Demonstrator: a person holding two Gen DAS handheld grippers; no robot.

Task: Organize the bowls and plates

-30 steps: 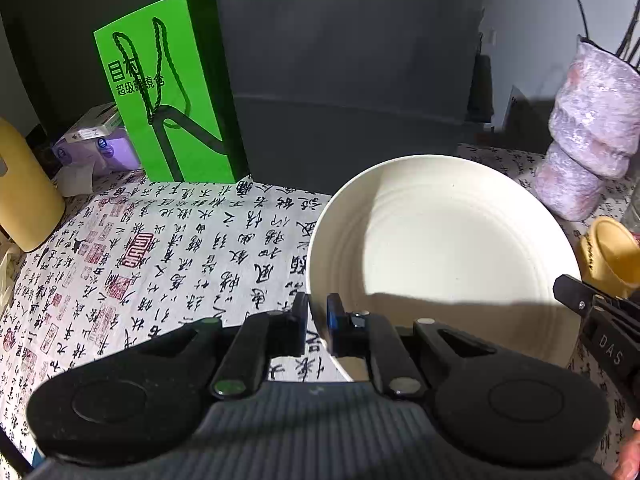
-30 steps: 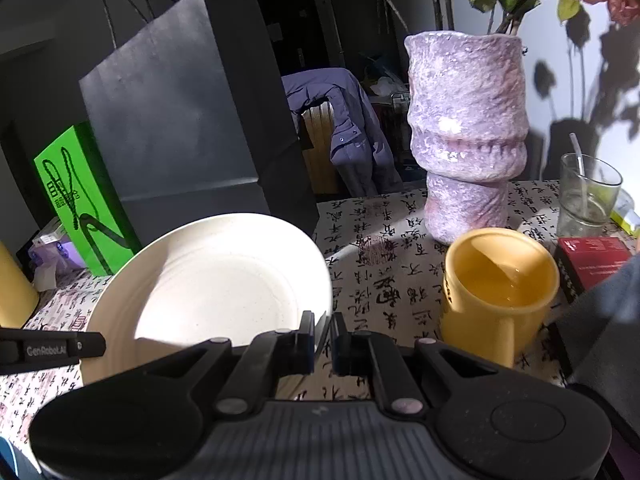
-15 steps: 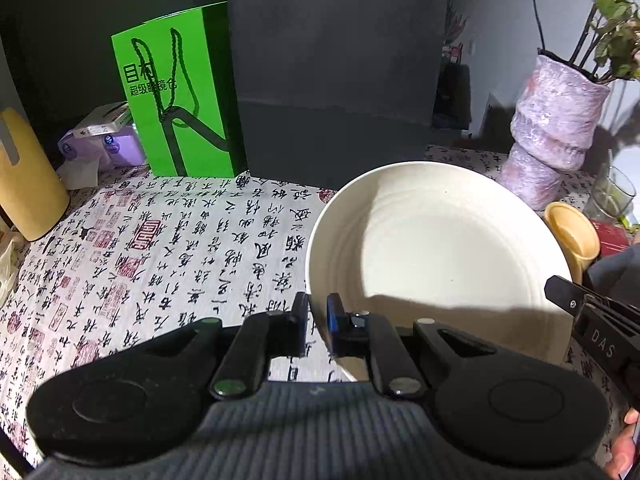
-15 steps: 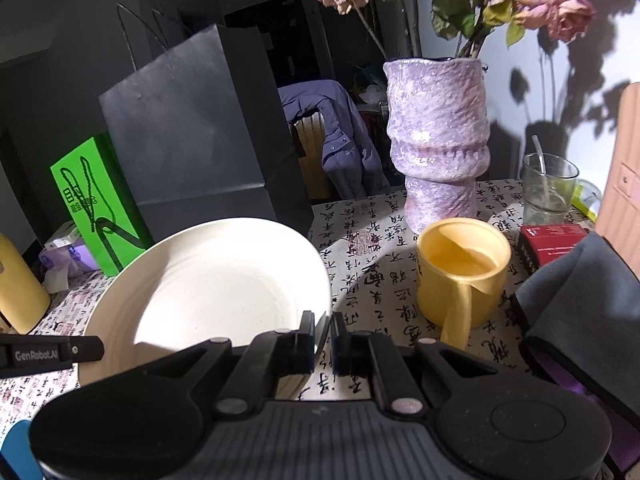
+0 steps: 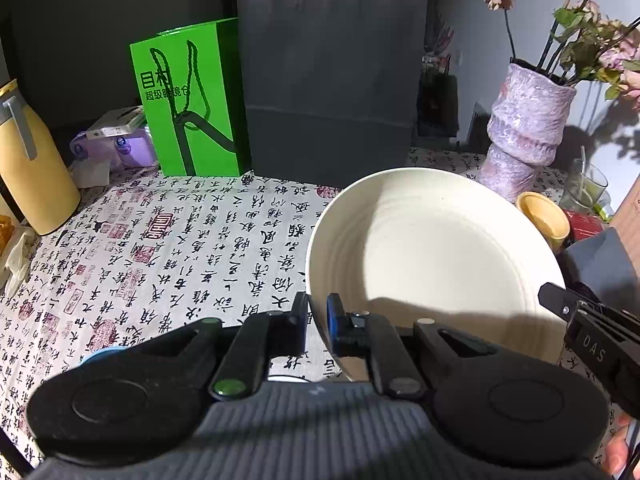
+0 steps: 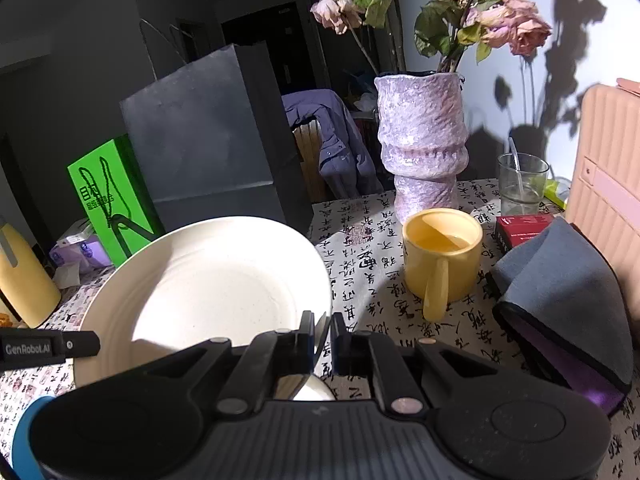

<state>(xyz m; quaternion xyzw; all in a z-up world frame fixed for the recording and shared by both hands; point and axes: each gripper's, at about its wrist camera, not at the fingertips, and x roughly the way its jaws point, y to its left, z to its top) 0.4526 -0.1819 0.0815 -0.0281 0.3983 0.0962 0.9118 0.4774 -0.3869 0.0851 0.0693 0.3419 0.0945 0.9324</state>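
Gripping opposite edges of the cream plate, the left gripper and right gripper each have jaws clamped narrow on its rim, holding it tilted above the calligraphy-print tablecloth near the yellow mug.

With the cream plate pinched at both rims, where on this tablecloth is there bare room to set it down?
The widest bare stretch of tablecloth lies left of the plate, bordered by the yellow bottle, green bag and grey bag. The side right of the plate is crowded: yellow mug, vase, glass, red box, grey cloth.
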